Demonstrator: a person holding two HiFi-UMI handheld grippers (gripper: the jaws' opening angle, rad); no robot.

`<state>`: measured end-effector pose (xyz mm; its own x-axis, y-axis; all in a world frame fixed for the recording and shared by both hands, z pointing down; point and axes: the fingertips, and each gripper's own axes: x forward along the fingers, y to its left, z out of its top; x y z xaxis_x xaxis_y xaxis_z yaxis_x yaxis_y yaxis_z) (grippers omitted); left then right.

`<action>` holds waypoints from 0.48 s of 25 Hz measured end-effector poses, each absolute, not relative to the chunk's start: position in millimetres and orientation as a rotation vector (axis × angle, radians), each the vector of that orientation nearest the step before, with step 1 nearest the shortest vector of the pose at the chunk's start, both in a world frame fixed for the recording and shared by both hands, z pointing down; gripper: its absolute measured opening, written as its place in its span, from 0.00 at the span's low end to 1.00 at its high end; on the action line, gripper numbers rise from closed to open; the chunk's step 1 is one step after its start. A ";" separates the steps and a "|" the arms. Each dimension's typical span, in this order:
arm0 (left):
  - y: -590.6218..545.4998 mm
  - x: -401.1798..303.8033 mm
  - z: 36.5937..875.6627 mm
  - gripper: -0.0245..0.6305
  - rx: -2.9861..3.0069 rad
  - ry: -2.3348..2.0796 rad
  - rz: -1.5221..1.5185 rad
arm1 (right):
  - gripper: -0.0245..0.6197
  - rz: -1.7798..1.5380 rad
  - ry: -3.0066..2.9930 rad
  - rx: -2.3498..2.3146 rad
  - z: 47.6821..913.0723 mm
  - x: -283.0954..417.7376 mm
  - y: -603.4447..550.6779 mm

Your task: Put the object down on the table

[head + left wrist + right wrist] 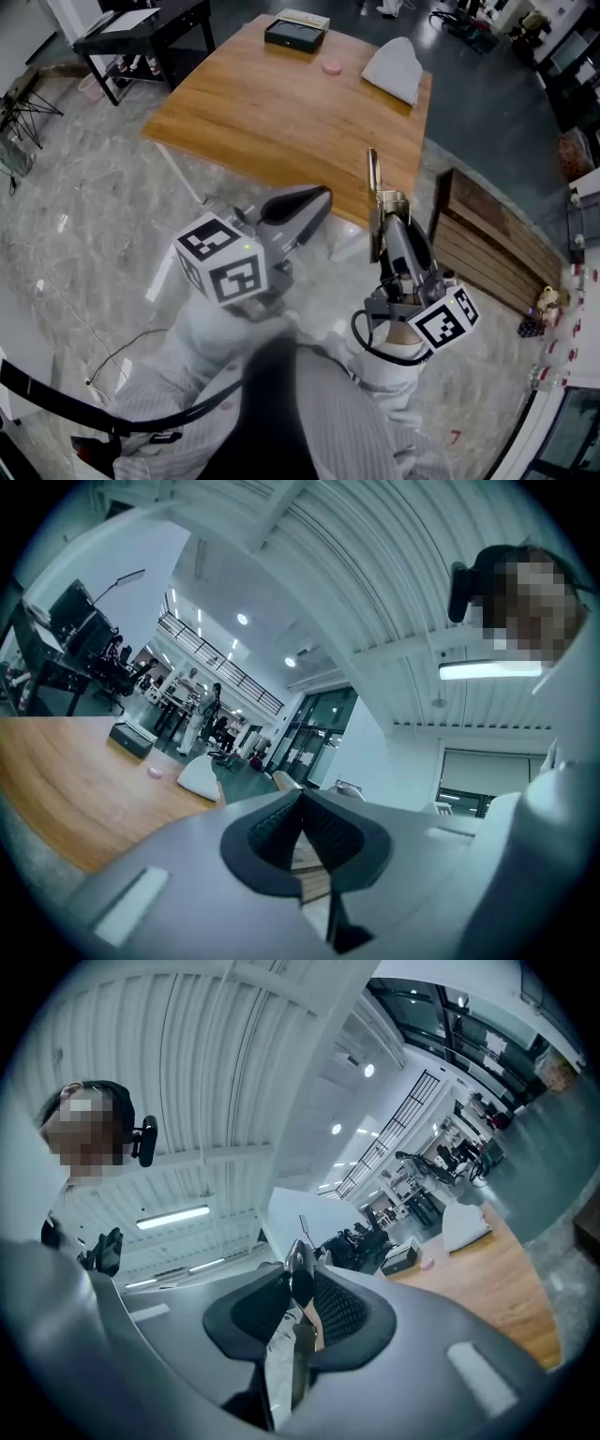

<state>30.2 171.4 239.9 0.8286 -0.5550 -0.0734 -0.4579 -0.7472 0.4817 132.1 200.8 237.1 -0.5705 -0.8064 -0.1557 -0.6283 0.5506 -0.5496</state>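
Note:
My right gripper (pixel 392 211) is shut on a thin metal utensil (pixel 372 173) with a brownish part. It points up and away, and its tip hangs above the near edge of the wooden table (pixel 272 112). In the right gripper view the utensil (pixel 299 1262) stands between the jaws of the right gripper (pixel 298 1286), its rounded tip sticking out past them. My left gripper (pixel 322 197) is held to the left, near the table's front edge, its jaws together with nothing in them. In its own view the left gripper (pixel 302 803) shows the pads meeting at the tips.
At the table's far end lie a black box (pixel 295 35), a small pink disc (pixel 332 67) and a white cloth bundle (pixel 396 68). A wooden bench (pixel 487 244) stands to the right on the marble floor. A black desk (pixel 141 33) is at the far left.

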 end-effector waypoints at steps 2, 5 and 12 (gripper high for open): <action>169.1 32.0 239.4 0.04 2.556 -0.756 -0.292 | 0.18 -0.625 2.404 -1.159 236.2 132.3 199.3; 166.7 34.0 239.5 0.04 2.556 -0.771 -0.292 | 0.18 -0.628 2.410 -1.143 235.8 133.9 197.6; 157.8 39.3 251.5 0.04 2.533 -0.820 -0.271 | 0.18 -0.629 2.446 -1.126 241.1 142.6 184.1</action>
<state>39.3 157.8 251.5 0.8029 -0.5945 -0.0440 -0.5035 -0.7159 0.4837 142.6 184.1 241.1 -0.6101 -0.7788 -0.1461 -0.6116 0.5801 -0.5381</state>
